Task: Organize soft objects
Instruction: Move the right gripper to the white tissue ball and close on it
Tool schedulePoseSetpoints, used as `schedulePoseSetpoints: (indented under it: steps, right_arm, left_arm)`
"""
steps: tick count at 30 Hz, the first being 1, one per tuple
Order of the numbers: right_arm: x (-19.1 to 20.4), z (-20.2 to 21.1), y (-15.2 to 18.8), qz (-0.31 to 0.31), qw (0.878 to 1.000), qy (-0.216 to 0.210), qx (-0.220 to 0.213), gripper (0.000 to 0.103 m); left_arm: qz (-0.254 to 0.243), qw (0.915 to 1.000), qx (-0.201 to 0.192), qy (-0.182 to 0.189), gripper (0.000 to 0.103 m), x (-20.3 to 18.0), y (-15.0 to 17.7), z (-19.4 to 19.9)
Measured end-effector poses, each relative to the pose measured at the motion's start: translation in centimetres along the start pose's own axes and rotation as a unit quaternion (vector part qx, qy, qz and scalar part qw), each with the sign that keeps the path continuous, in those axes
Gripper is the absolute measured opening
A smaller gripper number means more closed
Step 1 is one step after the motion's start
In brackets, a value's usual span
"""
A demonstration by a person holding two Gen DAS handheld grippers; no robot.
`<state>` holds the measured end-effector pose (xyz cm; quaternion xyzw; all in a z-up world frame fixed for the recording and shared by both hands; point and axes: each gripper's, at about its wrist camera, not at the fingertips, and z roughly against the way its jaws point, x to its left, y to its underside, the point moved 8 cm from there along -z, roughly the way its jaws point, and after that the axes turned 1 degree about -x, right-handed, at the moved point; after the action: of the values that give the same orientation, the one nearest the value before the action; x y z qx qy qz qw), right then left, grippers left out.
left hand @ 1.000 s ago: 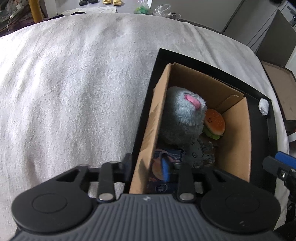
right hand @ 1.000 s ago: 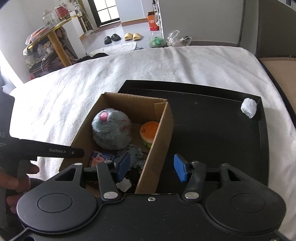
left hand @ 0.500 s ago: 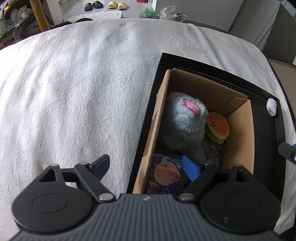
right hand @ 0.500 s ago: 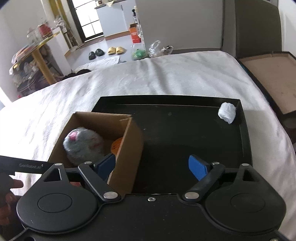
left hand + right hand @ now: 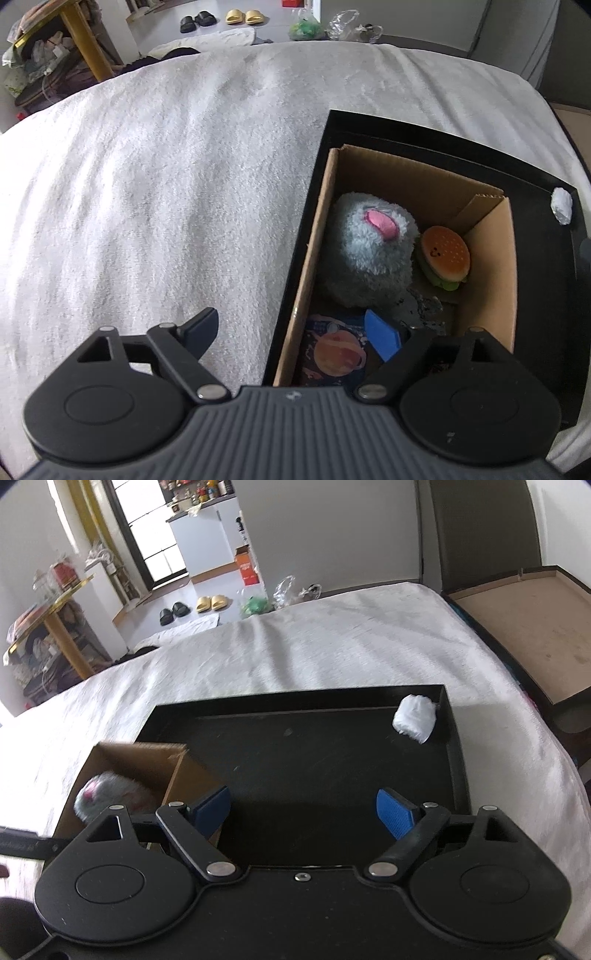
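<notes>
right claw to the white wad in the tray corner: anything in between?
Nothing visible. The right claw is open and empty over bare black tray floor, and the white wad lies alone in the far right corner. The cardboard box stands off to the left, clear of that line.

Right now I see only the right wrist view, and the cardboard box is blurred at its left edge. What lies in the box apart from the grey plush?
Observer: A small burger toy lies right beside the grey plush, toward the far end of the cardboard box.
Operator: Is anything at the near end?
Observer: Yes, a flat pack with a planet picture lies on the box floor there.
Operator: And where are the left tongs?
Observer: The left tongs are open and hold nothing. One finger is above the box, over the pack, the other is over the white blanket outside.
</notes>
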<state>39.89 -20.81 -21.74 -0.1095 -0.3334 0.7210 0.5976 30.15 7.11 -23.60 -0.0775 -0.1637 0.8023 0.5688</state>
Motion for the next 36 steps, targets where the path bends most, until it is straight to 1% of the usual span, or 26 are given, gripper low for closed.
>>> schedulePoseSetpoints:
  steps: [8, 14, 17, 21, 25, 27, 32, 36]
  right_arm:
    - [-2.9, -2.3, -2.3, -0.031, 0.999, -0.006, -0.024, 0.086]
    - [-5.3, -3.9, -2.1, -0.052, 0.997, 0.000, -0.065, 0.084]
    - [-6.0, -4.5, -2.4, -0.048, 0.996, 0.002, -0.076, 0.084]
    - [-6.7, -5.3, -2.5, -0.045, 0.996, 0.012, -0.079, 0.082]
    - [-7.6, -6.3, -2.6, -0.041, 0.995, 0.034, -0.089, 0.073]
    - [-8.0, -6.8, -2.6, -0.037, 0.994, 0.043, -0.090, 0.073]
    - [-8.9, -8.4, -2.5, -0.048, 0.995, 0.043, -0.080, 0.067]
    - [-9.5, -9.4, -2.4, -0.054, 0.994, 0.061, -0.076, 0.066]
  left_arm:
    - [-0.005, 0.9997, -0.006, -0.022, 0.085, -0.4, -0.5, 0.5]
    - [-0.017, 0.9989, -0.004, -0.043, 0.085, -0.8, -0.7, 0.6]
    - [-0.019, 0.9984, -0.005, -0.052, 0.085, -1.1, -1.0, 0.5]
    - [-0.024, 0.9980, -0.001, -0.059, 0.085, -1.8, -1.4, 0.2]
    - [-0.029, 0.9973, 0.001, -0.068, 0.085, -2.1, -1.6, -0.1]
    - [-0.031, 0.9968, 0.005, -0.073, 0.085, -2.2, -1.6, -0.4]
    - [-0.033, 0.9960, 0.017, -0.081, 0.085, -2.1, -1.4, -1.1]
    - [-0.034, 0.9955, 0.023, -0.085, 0.085, -2.0, -1.4, -1.4]
